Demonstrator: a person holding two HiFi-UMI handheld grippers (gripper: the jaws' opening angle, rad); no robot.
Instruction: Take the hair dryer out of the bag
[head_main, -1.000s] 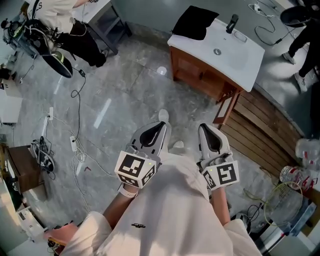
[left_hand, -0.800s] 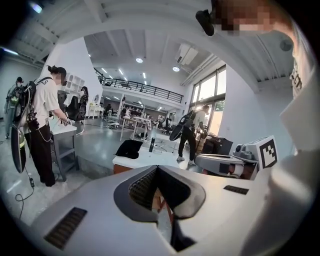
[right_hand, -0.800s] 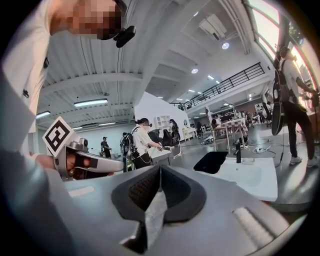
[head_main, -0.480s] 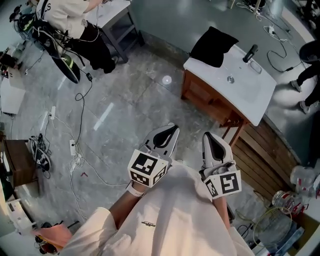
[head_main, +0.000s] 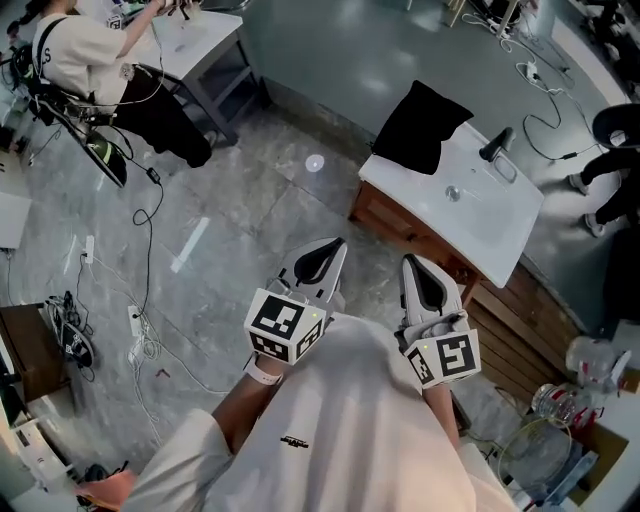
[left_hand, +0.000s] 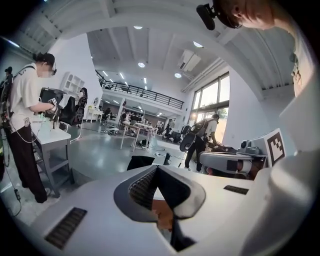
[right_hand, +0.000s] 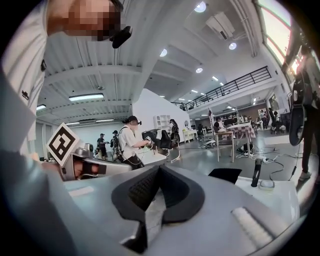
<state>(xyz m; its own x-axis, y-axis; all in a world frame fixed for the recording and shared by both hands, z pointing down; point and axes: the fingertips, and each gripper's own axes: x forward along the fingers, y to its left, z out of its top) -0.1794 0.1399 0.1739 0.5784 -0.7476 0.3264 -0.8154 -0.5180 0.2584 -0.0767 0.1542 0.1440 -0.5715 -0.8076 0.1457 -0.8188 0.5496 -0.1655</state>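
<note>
**Not started yet: the bag is closed up on the worktop and your grippers are empty**

Nothing of the job is done so far. You stand on the floor a little way off from the white worktop (head_main: 500, 240). The black bag (head_main: 420, 125) lies on one end of that worktop, just beside the sink (head_main: 455, 190). You cannot see the hair dryer anywhere, so my guess is that it is inside the bag.

Your left gripper (head_main: 333, 250) is closed all the way, with nothing in it. Your right gripper (head_main: 413, 268) is closed too, and it also has nothing in it. Both are held up in front of you, pointing toward the worktop, well apart from the bag.

What is left: get to the worktop, open the grippers, open the bag, find the hair dryer and lift it out. That is nearly the whole job.

Here is the count:
- Grippers: two.
- Bags: one.
- Worktops: one, with one sink in it.
- One black thing (head_main: 497, 145) that looks like a tap, at the far side of the sink.
- Hair dryers in view: none.
</note>
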